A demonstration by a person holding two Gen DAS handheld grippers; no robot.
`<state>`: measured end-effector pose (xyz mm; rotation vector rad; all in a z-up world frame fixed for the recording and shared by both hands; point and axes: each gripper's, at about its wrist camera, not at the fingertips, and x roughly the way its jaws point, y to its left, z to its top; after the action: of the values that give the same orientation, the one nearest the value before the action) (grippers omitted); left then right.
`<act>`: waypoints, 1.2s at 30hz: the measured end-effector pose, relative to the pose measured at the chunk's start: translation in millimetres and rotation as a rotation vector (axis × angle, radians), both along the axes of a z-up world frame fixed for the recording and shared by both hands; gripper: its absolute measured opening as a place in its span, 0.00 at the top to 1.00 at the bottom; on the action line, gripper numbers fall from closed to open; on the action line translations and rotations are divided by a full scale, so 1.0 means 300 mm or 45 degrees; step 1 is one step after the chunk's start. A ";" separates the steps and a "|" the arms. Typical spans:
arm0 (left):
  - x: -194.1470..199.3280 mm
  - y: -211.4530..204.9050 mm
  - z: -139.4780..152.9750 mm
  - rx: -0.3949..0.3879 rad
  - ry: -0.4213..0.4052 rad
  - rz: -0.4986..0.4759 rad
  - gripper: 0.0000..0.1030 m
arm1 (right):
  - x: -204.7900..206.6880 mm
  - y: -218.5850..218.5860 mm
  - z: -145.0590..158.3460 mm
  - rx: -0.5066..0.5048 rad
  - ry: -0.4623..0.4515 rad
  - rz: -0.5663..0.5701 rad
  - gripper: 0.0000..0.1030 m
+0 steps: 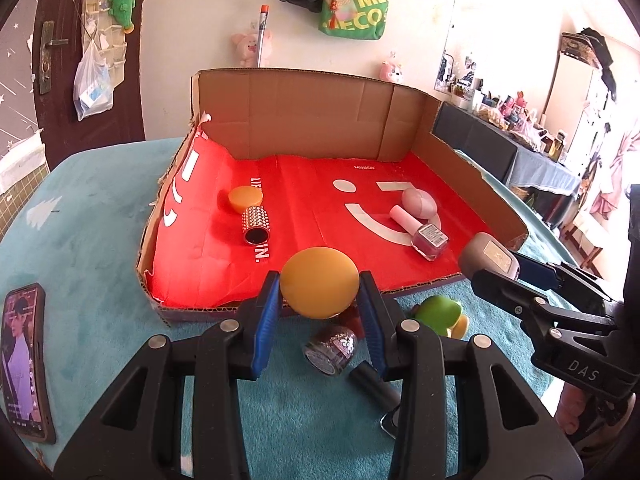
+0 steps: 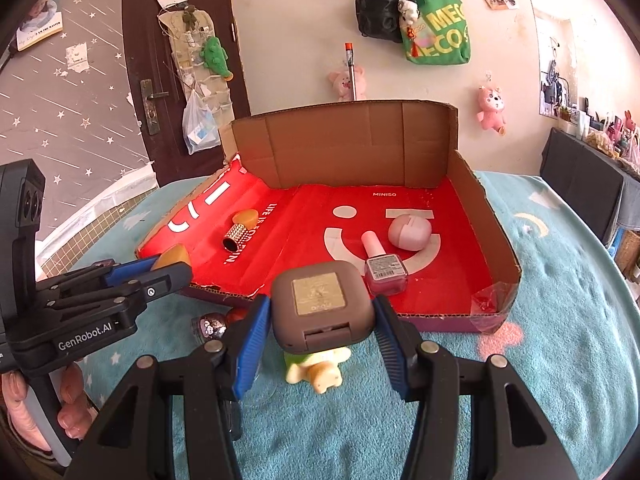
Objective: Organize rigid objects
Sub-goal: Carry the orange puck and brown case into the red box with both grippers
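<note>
Phone [image 1: 25, 362] on teal blanket [image 1: 100, 264]

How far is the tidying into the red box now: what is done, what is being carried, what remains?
Done: four items lie in the red-lined box: orange disc, studded tube, pink nail polish, pink egg.
In hand: the left gripper clamps a yellow round compact; the right gripper clamps a brown square compact, both near the box's front edge.
Left on the blanket: glitter bottle, green toy, black tube.

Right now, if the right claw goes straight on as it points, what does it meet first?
Probably the pink nail polish bottle lying in the cardboard box; the right claw holds a brown compact, though depth is unclear.
</note>
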<state>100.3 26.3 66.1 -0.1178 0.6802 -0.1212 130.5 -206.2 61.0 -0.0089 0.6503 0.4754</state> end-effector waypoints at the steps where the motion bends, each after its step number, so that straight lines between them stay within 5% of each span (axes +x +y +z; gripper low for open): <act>1: 0.007 0.001 0.001 0.001 0.000 0.002 0.65 | 0.007 0.000 0.001 0.000 0.002 0.002 0.47; 36: 0.221 0.019 -0.093 -0.021 0.202 -0.038 0.65 | 0.297 0.072 -0.094 0.032 0.368 0.123 0.47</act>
<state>166.7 32.0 38.1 -0.1337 0.8398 -0.1474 219.5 -184.5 32.9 0.0532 0.9308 0.5841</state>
